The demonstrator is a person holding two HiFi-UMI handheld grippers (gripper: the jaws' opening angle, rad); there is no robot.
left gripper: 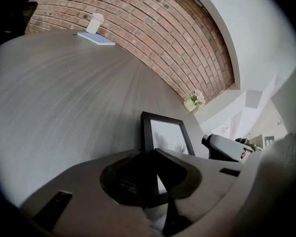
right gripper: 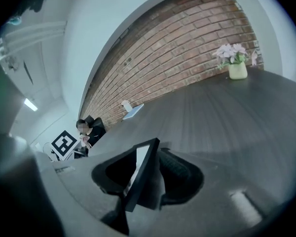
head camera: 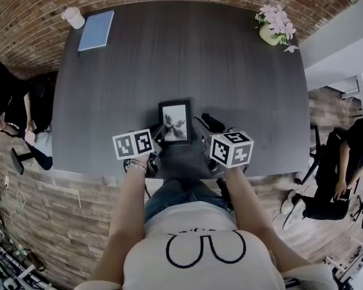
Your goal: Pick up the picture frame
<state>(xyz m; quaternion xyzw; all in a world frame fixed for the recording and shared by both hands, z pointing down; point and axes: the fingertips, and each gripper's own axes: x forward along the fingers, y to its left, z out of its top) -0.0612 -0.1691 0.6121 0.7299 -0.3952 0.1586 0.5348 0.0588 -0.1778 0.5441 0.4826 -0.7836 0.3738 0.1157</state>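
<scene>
My left claw [left gripper: 149, 157] and right claw [right gripper: 147, 164] each pinch a side of the frame [head camera: 175, 122] at the table's [head camera: 169, 53] near edge; the grasp looks made, so next I lift both together, level

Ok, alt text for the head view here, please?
Seen from above, the left gripper and right gripper grip the two sides of a black picture frame near the front edge of a dark table. A blue notebook and a cup sit at its far left corner, a pot of pink flowers at the far right.
</scene>
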